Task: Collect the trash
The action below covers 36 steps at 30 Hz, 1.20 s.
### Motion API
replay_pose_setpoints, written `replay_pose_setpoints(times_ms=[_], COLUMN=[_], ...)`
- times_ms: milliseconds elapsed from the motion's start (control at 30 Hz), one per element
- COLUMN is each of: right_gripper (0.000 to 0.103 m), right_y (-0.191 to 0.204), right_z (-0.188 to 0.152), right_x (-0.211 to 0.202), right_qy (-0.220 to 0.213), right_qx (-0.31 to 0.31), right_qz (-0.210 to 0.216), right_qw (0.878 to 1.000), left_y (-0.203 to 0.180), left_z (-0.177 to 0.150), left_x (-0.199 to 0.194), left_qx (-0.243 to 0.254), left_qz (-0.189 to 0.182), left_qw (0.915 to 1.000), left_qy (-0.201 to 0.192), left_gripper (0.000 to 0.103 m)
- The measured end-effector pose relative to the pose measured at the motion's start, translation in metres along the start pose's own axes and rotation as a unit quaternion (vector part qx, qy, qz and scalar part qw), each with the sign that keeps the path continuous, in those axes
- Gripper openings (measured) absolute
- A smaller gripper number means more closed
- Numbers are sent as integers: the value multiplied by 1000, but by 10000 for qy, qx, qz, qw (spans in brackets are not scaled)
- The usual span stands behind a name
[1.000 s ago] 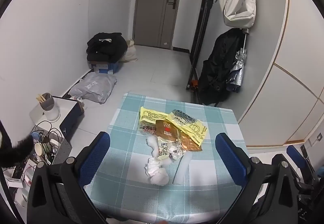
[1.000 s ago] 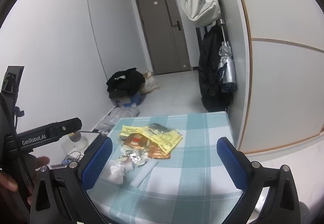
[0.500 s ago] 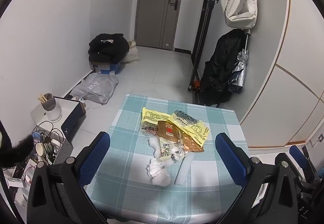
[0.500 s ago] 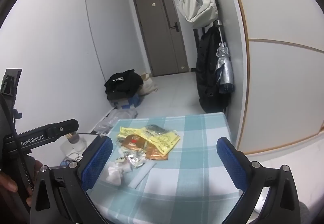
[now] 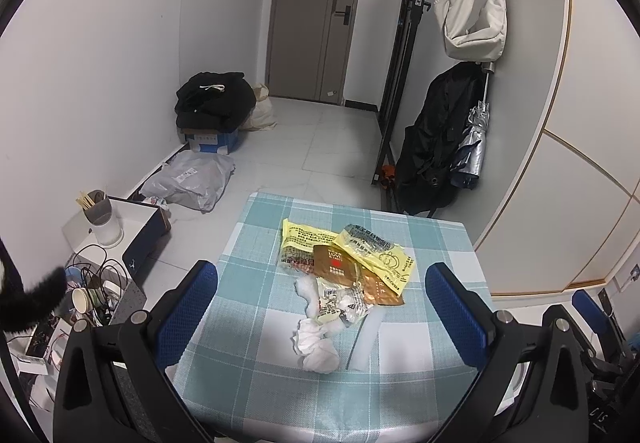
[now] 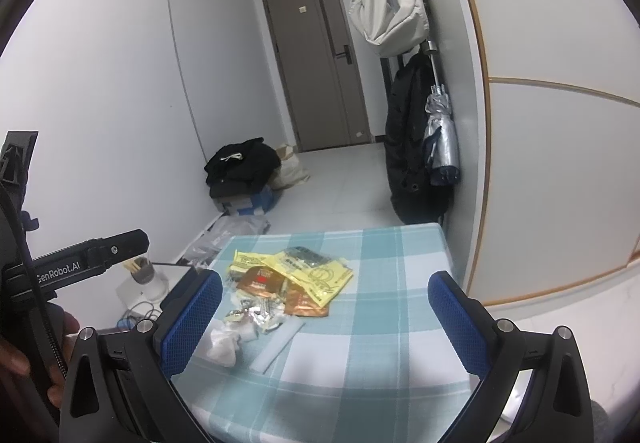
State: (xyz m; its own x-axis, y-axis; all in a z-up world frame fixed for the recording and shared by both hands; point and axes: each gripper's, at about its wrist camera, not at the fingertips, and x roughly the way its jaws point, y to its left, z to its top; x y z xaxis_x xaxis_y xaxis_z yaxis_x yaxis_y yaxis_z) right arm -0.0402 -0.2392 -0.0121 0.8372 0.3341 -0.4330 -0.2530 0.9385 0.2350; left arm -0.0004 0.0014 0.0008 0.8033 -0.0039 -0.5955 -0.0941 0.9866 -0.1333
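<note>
While both claws gape — trash pile (image 5: pixel 344 283) | person's hand (image 6: pixel 16 355) right-view only.

Each black gripper (image 5: pixel 320 307) carries blue textured finger pads (image 6: pixel 192 323), silver screws and "GenRobot.AI" lettering.

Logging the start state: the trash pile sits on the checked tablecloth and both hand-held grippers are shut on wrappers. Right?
Not quite. The trash pile does sit on the checked tablecloth, but both wrist views show the left hand-held gripper and right hand-held gripper open, holding nothing.

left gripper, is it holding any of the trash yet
No, the left gripper is open and empty above the trash pile on the table.
</note>
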Motion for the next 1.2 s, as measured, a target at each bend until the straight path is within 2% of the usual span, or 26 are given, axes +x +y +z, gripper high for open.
replay_pose_setpoints(times_ms=[1200], right_gripper=[103], right_y=[-5], right_z=[-2], right_x=[1], right_qy=[-10], right_qx=[88], right_qz=[-47], right_qw=[9999], left_y=[-2], left_z=[0], left_x=[4], left_qx=[-90], left_qz=[-44], left_qw=[9998], left_qy=[168], left_gripper=[102])
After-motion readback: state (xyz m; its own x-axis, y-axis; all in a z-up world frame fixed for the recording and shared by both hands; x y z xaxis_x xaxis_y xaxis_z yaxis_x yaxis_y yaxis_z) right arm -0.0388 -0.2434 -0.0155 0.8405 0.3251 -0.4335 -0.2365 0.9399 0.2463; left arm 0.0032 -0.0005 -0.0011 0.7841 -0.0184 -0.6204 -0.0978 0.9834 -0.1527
